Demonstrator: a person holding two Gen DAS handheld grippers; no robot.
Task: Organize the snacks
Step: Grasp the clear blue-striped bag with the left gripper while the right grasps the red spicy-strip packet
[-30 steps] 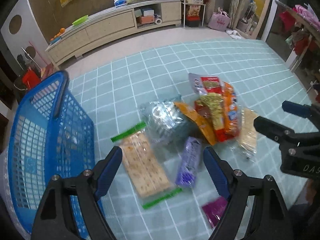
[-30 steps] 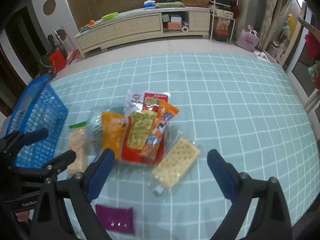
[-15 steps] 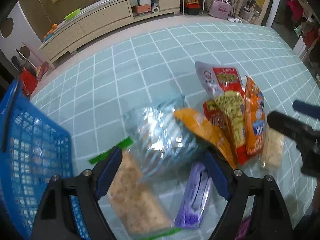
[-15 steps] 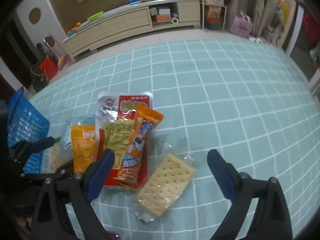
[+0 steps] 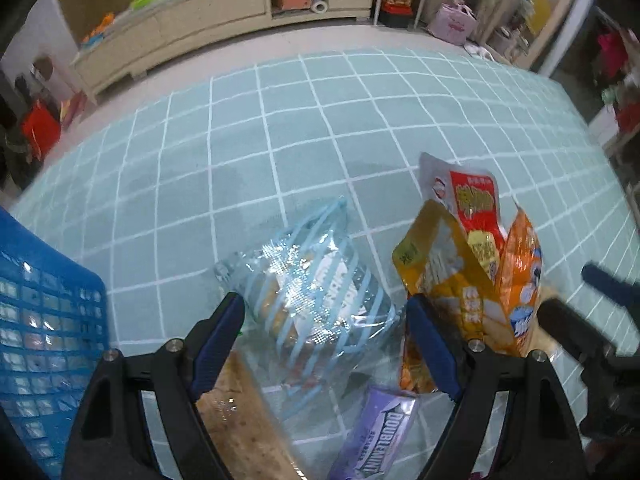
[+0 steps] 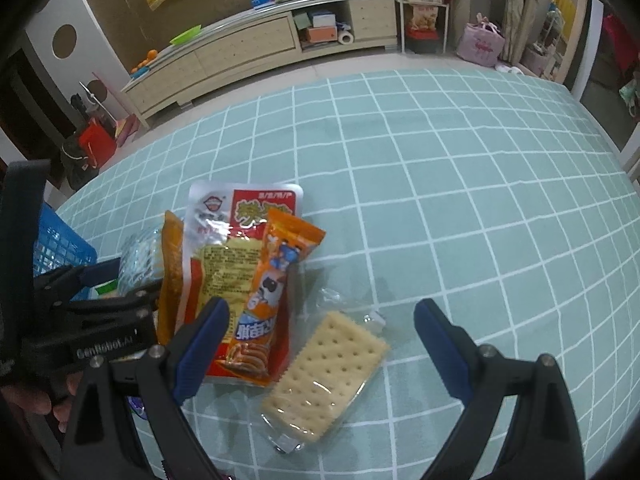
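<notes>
Snacks lie in a heap on a teal checked mat. My left gripper (image 5: pixel 326 320) is open, its fingers either side of a clear blue-striped bag (image 5: pixel 312 300); the pads do not press on it. Beside it are a yellow pouch (image 5: pixel 440 280), a red packet (image 5: pixel 476 204), an orange packet (image 5: pixel 520 276), a purple gum pack (image 5: pixel 380 436) and a cracker pack (image 5: pixel 244 428). My right gripper (image 6: pixel 320 320) hangs open above another clear-wrapped cracker pack (image 6: pixel 328 368), with the red packet (image 6: pixel 240 248) and orange packet (image 6: pixel 272 280) just left of it.
A blue plastic basket (image 5: pixel 44 332) stands at the left edge of the mat, also seen as basket (image 6: pixel 60 244) behind the left gripper. A long low cabinet (image 6: pixel 248 44) lines the far wall. A pink bag (image 6: pixel 480 44) and shelves sit at the back right.
My left gripper has moved forward and down from over the cracker and gum packs to straddle the blue-striped bag. My right gripper has dipped a little toward the cracker pack.
</notes>
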